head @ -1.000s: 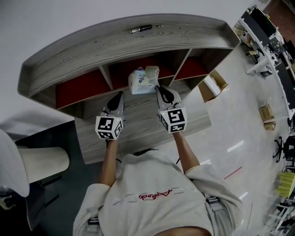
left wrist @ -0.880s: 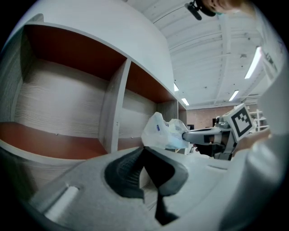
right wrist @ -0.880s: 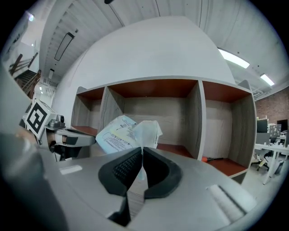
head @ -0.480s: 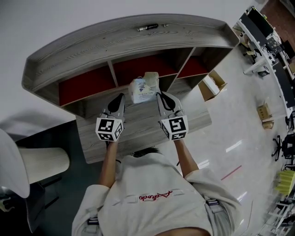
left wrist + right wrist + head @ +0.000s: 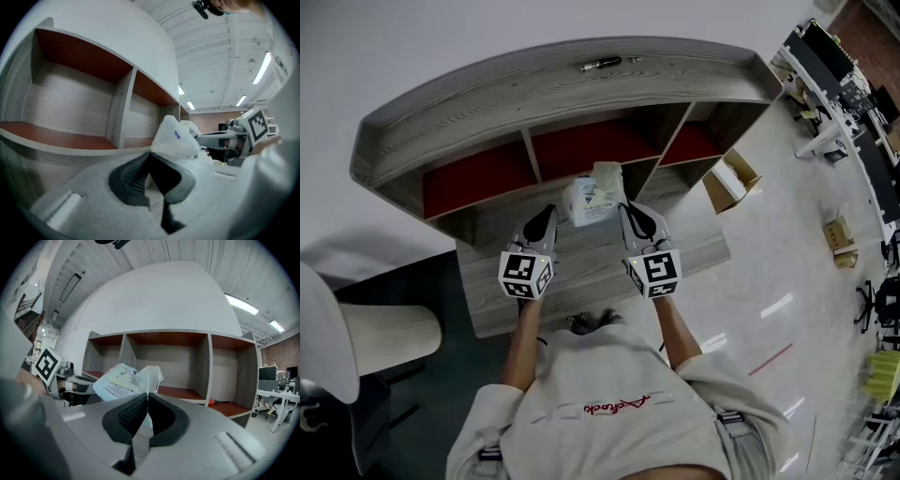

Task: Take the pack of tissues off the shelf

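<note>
Both tongs are on the pack of tissues (image 5: 589,199). It's out of the shelf (image 5: 581,89), off the wood, held over the tabletop (image 5: 581,272) just in front of the middle compartment (image 5: 591,145).

Right tongs (image 5: 147,397): jaws together, pinching the thin wrapper flap that sticks up at the pack's right end. The printed face of the pack leans away to the left in the right gripper view.

Left tongs (image 5: 150,154): jaws together at the tips, nipping the lower corner of the pack's left end. The rest of the white wrapper bulges up past the tips.

The pack hangs between the two tongs, tilted, touching neither shelf nor tabletop. Both tongs point roughly level, toward the shelf.

All three compartments have red back panels and look bare, except for a small orange-ended item (image 5: 213,402) on the floor of the right one; I can't tell what it is. A dark pen-like thing (image 5: 602,64) lies on the shelf's top board. An open cardboard box (image 5: 731,173) sits on the floor right of the shelf.
</note>
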Demonstrator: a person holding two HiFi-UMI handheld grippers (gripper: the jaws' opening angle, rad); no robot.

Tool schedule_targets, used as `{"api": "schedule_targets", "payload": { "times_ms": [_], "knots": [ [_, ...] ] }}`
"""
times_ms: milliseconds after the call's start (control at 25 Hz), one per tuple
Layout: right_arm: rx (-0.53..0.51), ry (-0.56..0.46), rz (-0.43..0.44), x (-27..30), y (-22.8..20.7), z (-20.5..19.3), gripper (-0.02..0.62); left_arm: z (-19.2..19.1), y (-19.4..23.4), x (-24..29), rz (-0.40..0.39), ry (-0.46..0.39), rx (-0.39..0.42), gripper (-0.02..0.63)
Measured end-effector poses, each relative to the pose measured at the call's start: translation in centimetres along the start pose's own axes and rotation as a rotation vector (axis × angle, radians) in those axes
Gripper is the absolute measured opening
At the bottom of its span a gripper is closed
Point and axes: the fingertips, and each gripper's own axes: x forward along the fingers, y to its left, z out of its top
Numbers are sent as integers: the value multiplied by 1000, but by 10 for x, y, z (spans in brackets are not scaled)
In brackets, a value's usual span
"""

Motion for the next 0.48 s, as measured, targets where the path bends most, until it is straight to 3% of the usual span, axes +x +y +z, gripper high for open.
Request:
{"api": "schedule_targets", "payload": {
  "times_ms": [480],
  "knots": [
    [4, -31, 51, -30, -15, 0, 14, 8, -39, -15, 83, -25, 15, -2]
  ]
}}
